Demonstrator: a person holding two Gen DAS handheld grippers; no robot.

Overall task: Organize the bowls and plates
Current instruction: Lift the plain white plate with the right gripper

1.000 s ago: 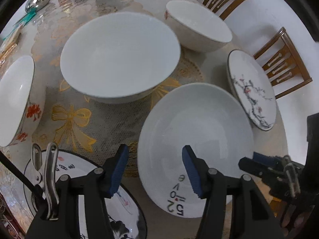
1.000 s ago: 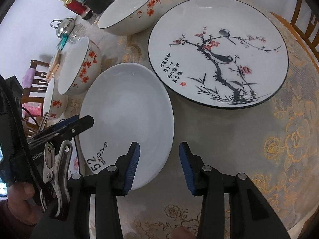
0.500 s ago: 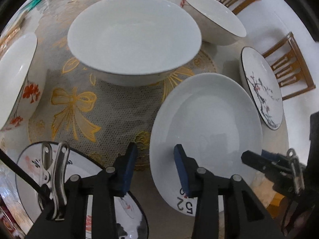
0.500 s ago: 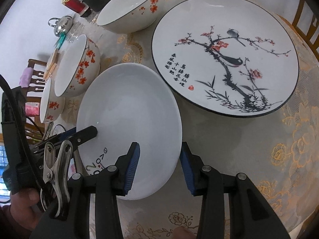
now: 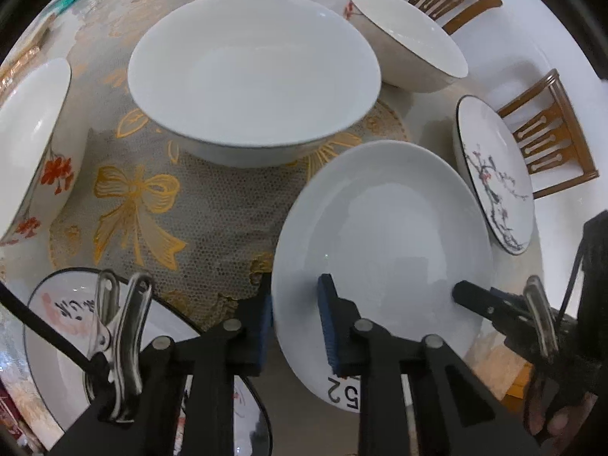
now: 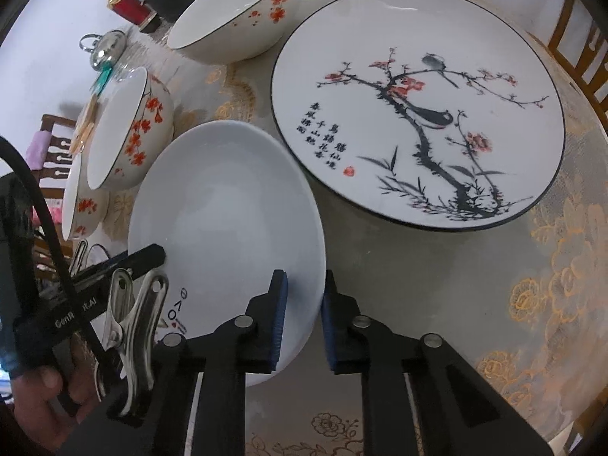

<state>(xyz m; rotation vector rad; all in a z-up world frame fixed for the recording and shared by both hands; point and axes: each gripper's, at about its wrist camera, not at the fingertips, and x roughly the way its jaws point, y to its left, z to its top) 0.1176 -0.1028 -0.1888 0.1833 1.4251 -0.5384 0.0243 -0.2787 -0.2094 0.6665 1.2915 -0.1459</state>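
In the left wrist view, the left gripper straddles the near-left rim of the plain white plate, jaws closing with the rim between the blue pads; the big white bowl sits just behind that plate. In the right wrist view, the right gripper straddles the same plate's right rim, jaws closing on it; the plum-blossom plate lies just right of it.
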